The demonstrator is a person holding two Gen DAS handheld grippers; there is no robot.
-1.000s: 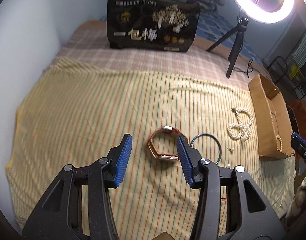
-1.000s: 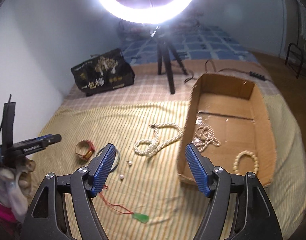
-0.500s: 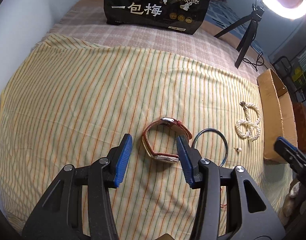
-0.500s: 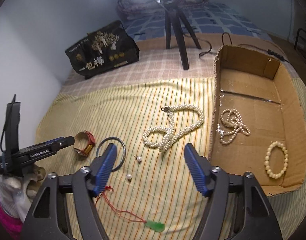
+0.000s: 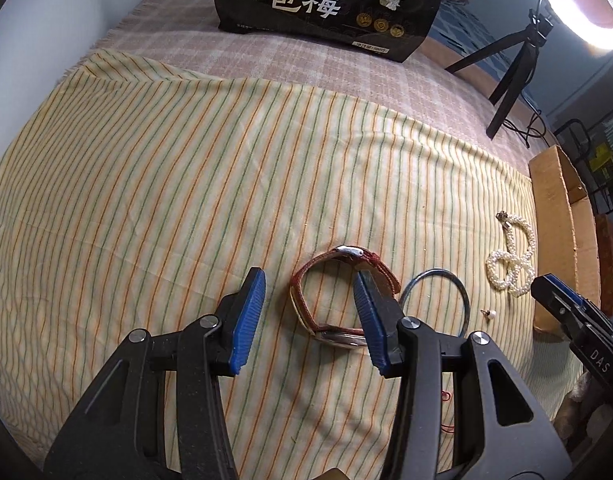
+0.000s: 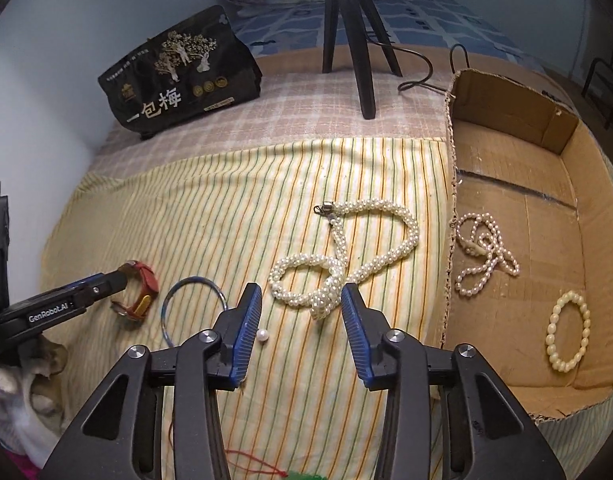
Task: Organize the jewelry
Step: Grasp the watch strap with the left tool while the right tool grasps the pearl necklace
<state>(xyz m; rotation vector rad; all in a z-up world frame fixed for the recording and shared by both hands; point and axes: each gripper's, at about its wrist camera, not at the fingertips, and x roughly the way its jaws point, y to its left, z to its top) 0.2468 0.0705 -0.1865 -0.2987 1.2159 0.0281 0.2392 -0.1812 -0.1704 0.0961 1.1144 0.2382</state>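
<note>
Left gripper (image 5: 308, 314) spread wide, I see its right finger inside red-strapped wristwatch (image 5: 338, 294) on striped cloth (image 5: 166, 200) | right gripper (image 6: 301, 330) wide, over thick pearl rope necklace (image 6: 346, 256) | brown cardboard box (image 6: 506, 128) holds thin pearl strand (image 6: 484, 256), cream bead bracelet (image 6: 566, 332)

A black snack bag (image 5: 330, 4) stands beyond the striped cloth (image 5: 186, 184), near a tripod (image 6: 352, 40).

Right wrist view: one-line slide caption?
Open right hand-held gripper poised over thick pearl necklace on striped cloth, beside cardboard box holding two pearl pieces.
</note>
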